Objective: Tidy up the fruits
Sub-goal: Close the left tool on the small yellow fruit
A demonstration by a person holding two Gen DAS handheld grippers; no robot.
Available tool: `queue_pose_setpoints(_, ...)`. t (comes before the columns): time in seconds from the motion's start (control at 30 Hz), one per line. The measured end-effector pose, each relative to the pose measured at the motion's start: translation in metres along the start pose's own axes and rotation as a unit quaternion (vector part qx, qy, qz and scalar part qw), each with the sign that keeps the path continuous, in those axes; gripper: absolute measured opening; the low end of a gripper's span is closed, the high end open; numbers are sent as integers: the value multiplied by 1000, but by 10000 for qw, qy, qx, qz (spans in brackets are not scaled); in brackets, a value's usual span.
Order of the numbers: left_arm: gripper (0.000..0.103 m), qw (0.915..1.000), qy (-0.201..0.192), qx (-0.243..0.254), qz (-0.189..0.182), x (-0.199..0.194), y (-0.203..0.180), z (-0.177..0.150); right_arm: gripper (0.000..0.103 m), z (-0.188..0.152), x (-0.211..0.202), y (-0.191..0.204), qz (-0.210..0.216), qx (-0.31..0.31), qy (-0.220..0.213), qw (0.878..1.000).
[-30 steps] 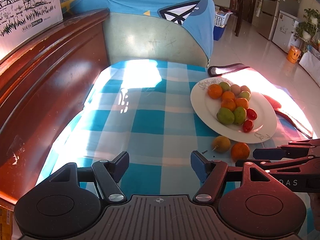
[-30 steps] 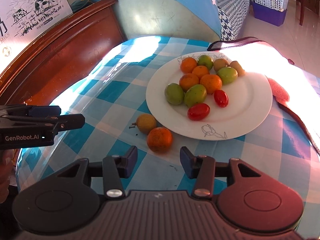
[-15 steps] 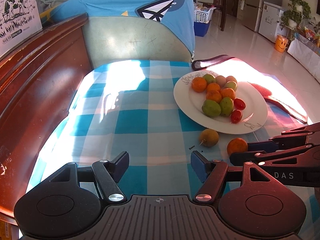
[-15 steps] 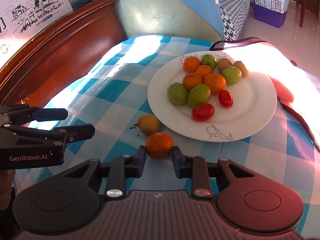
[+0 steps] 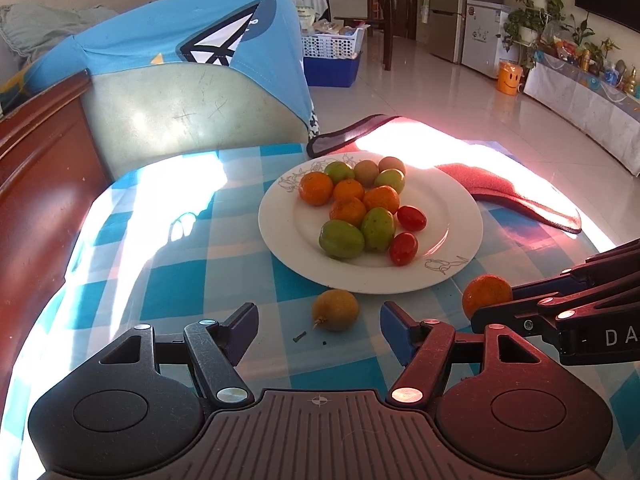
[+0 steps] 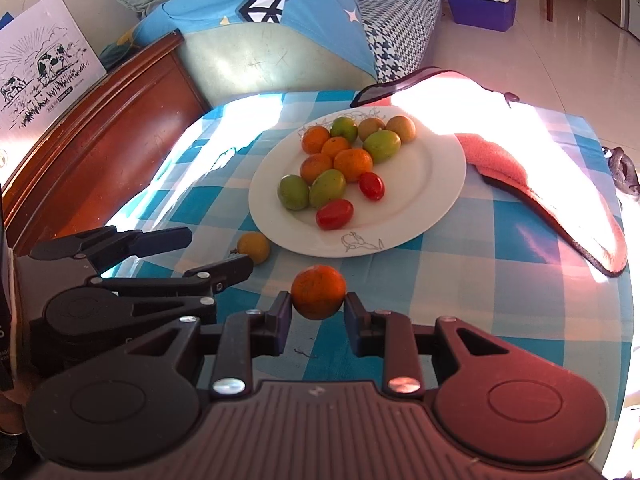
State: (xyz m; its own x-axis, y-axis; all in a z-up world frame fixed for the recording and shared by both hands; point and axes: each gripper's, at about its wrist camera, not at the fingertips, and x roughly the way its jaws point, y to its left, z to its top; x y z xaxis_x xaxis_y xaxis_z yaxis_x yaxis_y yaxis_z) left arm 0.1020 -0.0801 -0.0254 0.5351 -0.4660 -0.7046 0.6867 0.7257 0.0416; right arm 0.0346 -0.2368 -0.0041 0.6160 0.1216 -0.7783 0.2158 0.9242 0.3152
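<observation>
The right gripper (image 6: 318, 308) is clamped on a small orange (image 6: 318, 291) just off the white plate (image 6: 432, 208), to be carried onto it, while the left gripper (image 5: 319, 322), jaws apart and empty, is aimed at the yellowish fruit (image 5: 335, 309) lying on the checked cloth (image 5: 192, 264).

In the left wrist view, the round orange mandarin (image 5: 486, 294) between the right gripper's (image 5: 496, 304) jaws is partly hidden by them; beyond, small shelf ornaments (image 5: 592, 60) look too blurred to identify.
</observation>
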Motion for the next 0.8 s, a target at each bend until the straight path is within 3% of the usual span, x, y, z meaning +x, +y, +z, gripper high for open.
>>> queue_pose_setpoints(0.17,63,10000,-5,-28,-38,8,-3,2,29,1,-2,-2,-27,98,-32,9999)
queue_pose_setpoints(0.67,27,9998,171,11,-75,25,-9,-2,29,3,-3,-5,-32,253,-31,9997)
queue_pose_setpoints(0.8,26,9998,172,-82,-43,20,-9,0,29,3,-2,-6,-66,271,-41,9996)
